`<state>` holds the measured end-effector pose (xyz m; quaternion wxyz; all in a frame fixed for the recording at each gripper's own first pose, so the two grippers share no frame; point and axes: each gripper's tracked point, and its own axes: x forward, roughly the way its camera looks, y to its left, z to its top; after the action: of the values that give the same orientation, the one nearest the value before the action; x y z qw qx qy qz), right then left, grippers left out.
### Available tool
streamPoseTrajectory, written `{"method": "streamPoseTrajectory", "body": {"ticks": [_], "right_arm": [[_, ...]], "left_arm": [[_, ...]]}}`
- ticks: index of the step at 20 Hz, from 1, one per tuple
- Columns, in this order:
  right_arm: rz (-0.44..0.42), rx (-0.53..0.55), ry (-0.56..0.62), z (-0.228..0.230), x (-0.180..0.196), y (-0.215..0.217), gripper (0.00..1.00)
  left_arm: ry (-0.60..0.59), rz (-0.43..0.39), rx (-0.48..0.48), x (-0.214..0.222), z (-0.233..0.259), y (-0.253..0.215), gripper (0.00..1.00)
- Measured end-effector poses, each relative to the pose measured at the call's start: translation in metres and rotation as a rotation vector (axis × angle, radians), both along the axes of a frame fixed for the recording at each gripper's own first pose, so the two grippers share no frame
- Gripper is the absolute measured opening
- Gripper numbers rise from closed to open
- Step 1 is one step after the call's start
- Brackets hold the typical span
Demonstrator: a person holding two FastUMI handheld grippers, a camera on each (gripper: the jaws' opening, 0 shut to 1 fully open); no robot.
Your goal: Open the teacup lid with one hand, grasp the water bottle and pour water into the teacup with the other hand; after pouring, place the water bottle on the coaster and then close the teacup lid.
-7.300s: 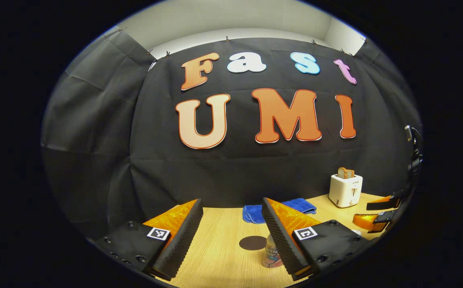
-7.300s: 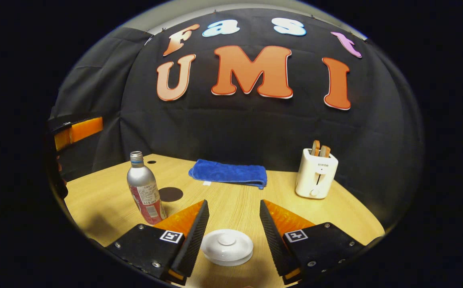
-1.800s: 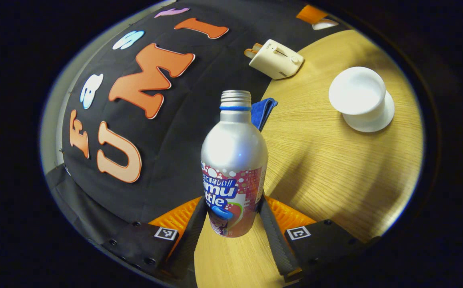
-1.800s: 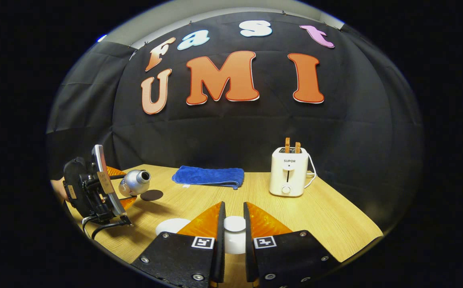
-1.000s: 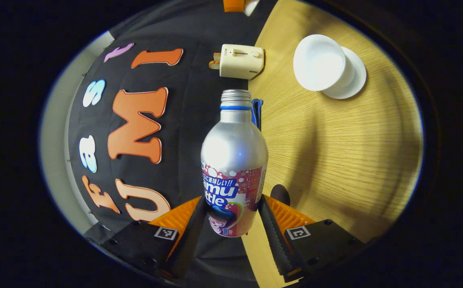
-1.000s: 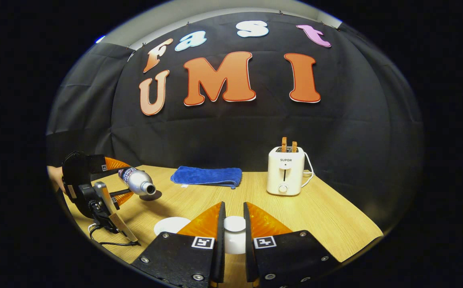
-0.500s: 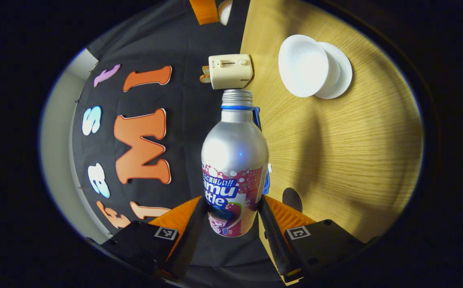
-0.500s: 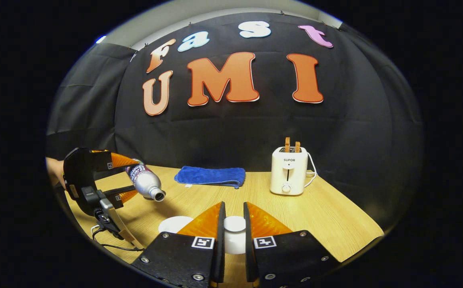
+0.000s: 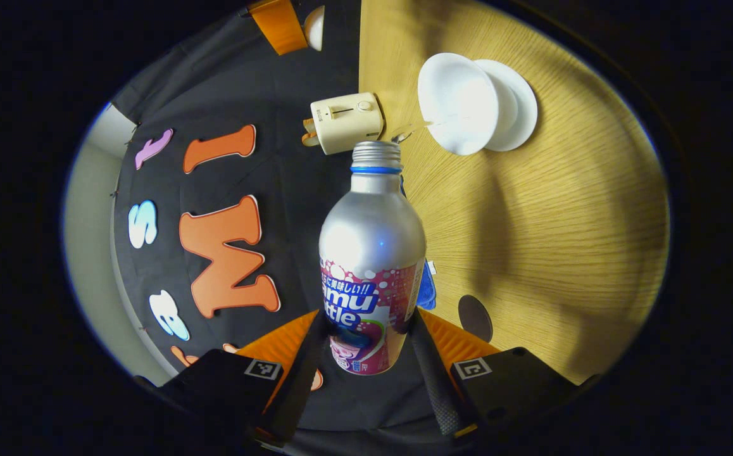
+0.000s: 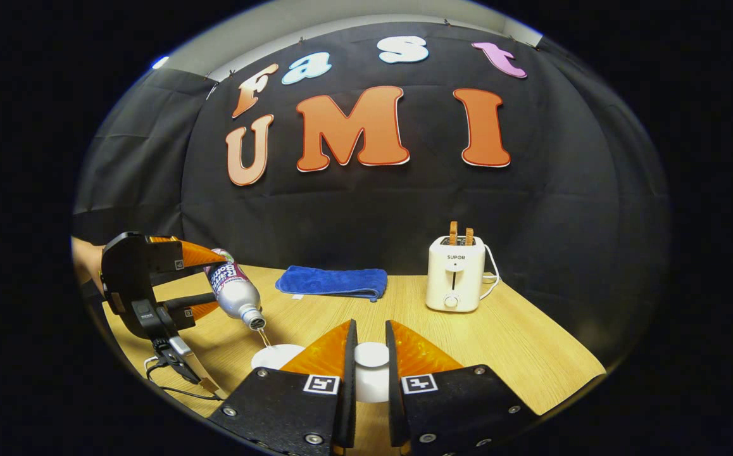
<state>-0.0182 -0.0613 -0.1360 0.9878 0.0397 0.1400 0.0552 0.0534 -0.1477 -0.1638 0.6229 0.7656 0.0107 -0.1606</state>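
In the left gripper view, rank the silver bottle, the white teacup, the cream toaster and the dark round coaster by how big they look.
1. Silver metal bottle, largest, though nearest the camera.
2. White teacup.
3. Cream toaster.
4. Dark round coaster, smallest.

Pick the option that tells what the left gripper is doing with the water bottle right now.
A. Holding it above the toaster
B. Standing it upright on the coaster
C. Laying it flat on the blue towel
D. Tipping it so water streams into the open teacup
D: the left gripper grips the water bottle mouth-down, and a thin stream of water falls from its mouth into the uncovered teacup.
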Motion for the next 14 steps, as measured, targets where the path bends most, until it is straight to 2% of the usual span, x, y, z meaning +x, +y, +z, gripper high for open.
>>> {"method": "streamPoseTrajectory", "body": {"ticks": [14], "right_arm": [[-0.025,0.008,-0.016,0.005,-0.001,-0.014,0.22]], "left_arm": [[-0.05,-0.072,0.059,0.01,0.017,-0.019,0.84]]}}
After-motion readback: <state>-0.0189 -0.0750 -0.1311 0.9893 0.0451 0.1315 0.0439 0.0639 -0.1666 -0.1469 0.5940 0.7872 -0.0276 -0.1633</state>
